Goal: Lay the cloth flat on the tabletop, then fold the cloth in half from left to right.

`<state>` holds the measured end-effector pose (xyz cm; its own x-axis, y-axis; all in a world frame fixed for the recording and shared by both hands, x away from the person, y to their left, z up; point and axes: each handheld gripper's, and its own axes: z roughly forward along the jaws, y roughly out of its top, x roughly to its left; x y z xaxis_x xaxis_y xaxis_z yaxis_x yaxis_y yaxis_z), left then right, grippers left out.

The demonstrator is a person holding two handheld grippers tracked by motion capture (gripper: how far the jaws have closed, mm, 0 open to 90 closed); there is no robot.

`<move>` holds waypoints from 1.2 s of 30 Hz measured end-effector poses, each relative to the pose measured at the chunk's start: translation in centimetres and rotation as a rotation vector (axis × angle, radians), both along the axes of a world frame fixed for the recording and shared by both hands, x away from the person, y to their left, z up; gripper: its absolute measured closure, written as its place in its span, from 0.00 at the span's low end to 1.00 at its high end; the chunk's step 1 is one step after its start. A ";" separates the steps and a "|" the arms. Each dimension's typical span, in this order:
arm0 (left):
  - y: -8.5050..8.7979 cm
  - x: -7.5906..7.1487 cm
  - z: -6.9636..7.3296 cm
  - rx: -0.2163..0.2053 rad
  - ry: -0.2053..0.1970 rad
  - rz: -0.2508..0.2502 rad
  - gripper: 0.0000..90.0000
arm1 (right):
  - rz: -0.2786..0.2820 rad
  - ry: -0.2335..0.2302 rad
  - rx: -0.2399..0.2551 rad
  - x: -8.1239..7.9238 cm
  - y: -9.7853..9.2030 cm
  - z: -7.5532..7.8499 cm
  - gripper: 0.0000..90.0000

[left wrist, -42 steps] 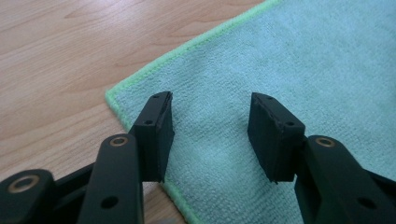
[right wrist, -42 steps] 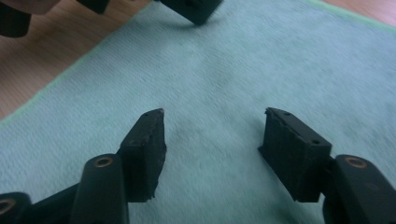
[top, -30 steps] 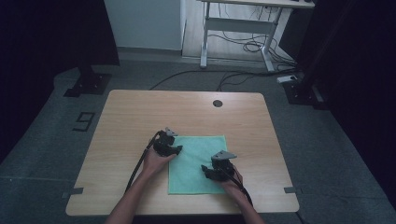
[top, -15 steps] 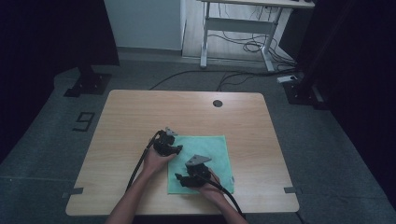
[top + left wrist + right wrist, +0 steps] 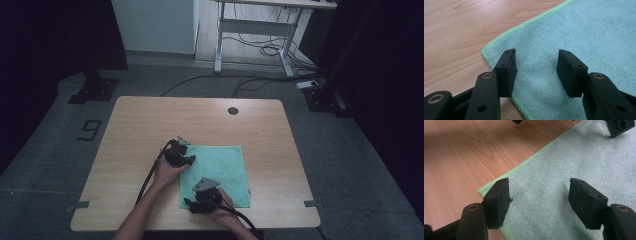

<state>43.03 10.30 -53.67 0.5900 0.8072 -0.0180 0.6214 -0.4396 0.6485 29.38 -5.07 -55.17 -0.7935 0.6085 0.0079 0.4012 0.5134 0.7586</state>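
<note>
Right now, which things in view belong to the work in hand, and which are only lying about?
In the work:
- green cloth, flat on the wooden table
- left tongs, open over its far-left corner
- right tongs, jaws just opening, over its near-left corner, nothing gripped

Lying about:
- black round cap in the tabletop
- cables on the floor
- second desk frame behind

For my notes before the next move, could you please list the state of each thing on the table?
Cloth: spread flat, unfolded, untouched by any pad.
Left tool: open, poised at the cloth's far left corner.
Right tool: open, jaws just widened, nothing gripped, at the near left corner.
Table: bare wood around the cloth.
</note>
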 end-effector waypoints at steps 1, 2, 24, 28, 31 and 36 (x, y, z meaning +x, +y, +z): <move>-0.1 0.0 0.0 0.001 0.001 0.004 0.54 | 0.001 0.001 -0.001 0.0 0.0 0.0 0.38; -0.1 0.0 0.0 0.002 0.003 0.004 0.54 | 0.003 0.002 -0.002 0.1 0.0 0.0 0.37; 3.7 0.7 2.6 -0.082 -0.049 0.075 0.50 | -0.004 -0.006 0.106 -0.7 0.0 1.4 0.40; 3.7 1.2 2.4 -0.072 -0.042 0.084 0.53 | 0.009 -0.014 0.112 -0.9 0.1 1.8 0.43; 3.7 1.5 2.0 -0.069 -0.032 0.089 0.54 | 0.014 -0.013 0.116 -0.7 0.3 1.7 0.45; 3.8 2.3 1.2 -0.064 -0.021 0.107 0.57 | 0.035 0.002 0.109 -0.5 1.2 1.3 0.46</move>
